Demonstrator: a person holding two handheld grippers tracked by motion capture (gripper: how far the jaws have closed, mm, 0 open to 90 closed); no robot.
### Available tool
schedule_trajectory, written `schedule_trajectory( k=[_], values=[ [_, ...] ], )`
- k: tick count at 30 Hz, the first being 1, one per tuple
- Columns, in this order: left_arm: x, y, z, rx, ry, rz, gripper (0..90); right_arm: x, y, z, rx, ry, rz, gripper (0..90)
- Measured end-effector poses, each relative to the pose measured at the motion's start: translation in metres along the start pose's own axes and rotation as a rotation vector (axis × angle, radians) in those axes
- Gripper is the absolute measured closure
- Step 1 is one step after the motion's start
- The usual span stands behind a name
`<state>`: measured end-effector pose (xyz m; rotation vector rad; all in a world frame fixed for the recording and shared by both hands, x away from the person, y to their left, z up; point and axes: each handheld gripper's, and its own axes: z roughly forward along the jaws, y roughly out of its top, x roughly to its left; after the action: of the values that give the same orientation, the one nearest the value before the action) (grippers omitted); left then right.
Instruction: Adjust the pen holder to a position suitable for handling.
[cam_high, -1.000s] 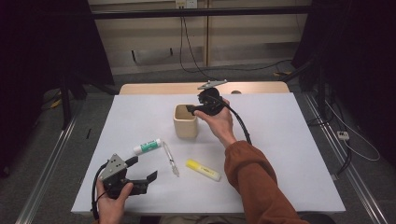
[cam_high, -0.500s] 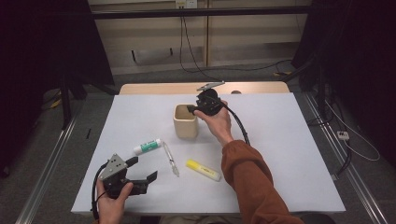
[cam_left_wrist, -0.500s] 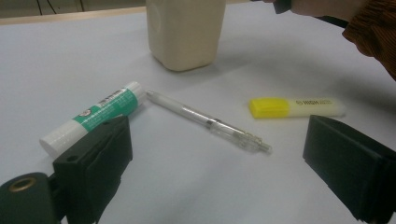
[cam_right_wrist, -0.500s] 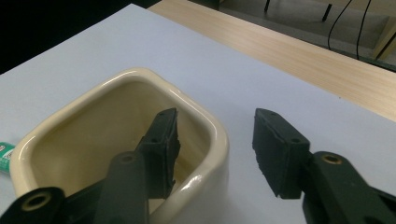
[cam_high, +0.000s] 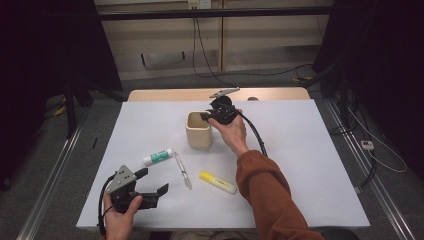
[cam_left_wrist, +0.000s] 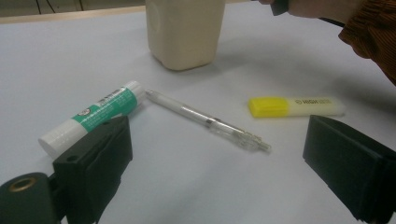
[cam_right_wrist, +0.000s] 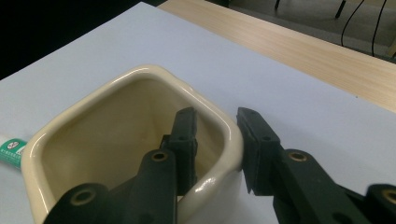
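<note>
Cream cup (cam_right_wrist: 135, 154) wall sits between your right claw's (cam_right_wrist: 215, 135) narrowly parted jaws, not yet pinched; squeeze next for a firm grip. Left claw (cam_left_wrist: 215, 172) waits wide before the pen (cam_left_wrist: 205, 122).

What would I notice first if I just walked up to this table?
Probably the cream cup in the middle of the white table, because the right tool has one jaw inside it and one outside, straddling its rim. Next you'd spot the bright yellow highlighter, the clear pen and the green-and-white glue stick lying nearer the person, with the left tool open just before them.
</note>
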<state>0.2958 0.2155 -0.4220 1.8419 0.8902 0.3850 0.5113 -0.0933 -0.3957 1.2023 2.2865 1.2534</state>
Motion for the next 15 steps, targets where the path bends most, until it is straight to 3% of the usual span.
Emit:
schedule_trajectory(
  k=[15],
  values=[
    [0.0003,-0.0009,0.0013,0.014,0.0,-0.001,8.1,0.0008,-0.0006,-0.0009,-0.004,-0.008,0.002,69.5]
  ],
)
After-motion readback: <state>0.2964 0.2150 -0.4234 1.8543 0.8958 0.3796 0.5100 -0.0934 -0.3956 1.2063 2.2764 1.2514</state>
